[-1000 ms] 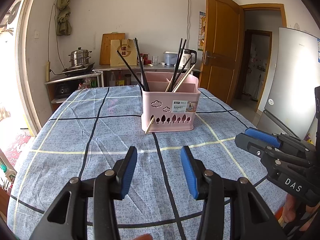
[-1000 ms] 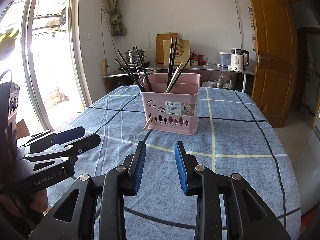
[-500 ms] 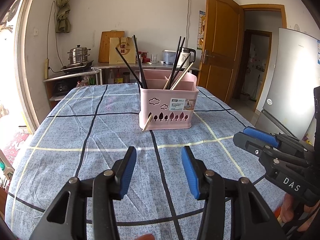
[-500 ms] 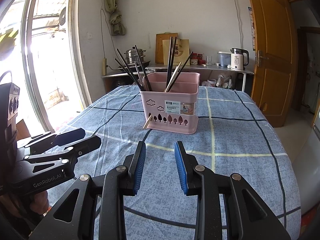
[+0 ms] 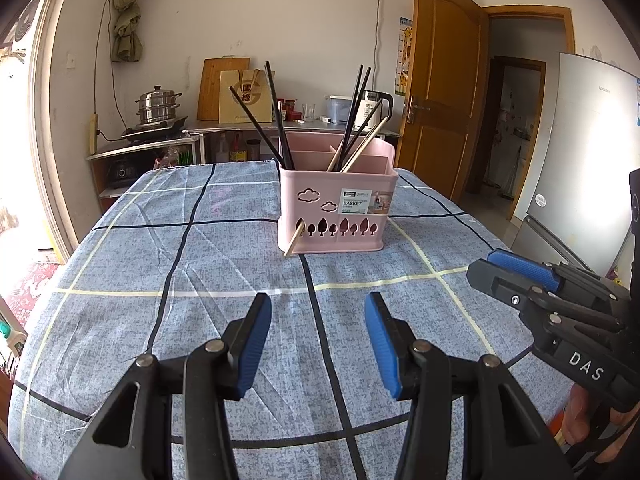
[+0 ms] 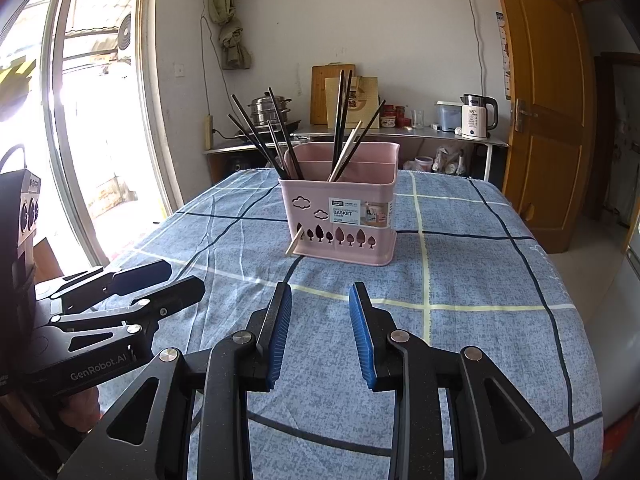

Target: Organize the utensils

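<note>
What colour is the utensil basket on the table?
Pink: the basket has cloud and tree cut-outs. It shows best in the left wrist view.

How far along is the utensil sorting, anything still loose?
Done: black and pale wooden chopsticks stand in the pink plastic basket. In hand: nothing; left tongs and right tongs are both open and empty above the blue checked tablecloth. Left: one wooden chopstick tip pokes out through a basket cutout; nothing else looks loose on the cloth.

A table (image 5: 120,320) under a blue checked cloth (image 5: 224,264) carries one pink utensil basket (image 5: 336,208) (chopsticks upright inside), standing toward the far edge, roughly midway across.
</note>
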Demonstrator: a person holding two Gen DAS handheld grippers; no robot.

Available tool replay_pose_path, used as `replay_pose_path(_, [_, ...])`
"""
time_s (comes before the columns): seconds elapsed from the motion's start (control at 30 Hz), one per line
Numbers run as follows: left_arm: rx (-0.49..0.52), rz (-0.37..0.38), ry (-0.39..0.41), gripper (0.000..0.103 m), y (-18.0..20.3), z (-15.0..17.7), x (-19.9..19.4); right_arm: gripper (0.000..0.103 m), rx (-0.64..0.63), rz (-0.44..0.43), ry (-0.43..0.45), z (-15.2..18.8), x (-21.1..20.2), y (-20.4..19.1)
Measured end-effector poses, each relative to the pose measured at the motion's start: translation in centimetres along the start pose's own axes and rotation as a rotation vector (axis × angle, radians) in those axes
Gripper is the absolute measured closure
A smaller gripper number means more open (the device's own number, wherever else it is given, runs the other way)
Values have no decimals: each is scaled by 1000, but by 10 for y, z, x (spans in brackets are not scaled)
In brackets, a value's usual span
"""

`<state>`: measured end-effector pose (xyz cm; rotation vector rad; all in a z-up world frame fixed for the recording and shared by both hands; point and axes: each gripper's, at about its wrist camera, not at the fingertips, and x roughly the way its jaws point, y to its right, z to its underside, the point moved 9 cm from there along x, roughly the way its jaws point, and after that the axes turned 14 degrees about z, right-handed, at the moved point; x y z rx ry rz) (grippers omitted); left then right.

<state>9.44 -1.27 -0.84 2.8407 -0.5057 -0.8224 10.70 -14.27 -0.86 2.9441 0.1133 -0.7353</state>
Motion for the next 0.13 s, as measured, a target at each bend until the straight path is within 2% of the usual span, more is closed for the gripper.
replay_pose_path(0.13, [2, 0, 0, 52, 0, 1, -1, 72, 0, -1, 0, 0, 1, 0])
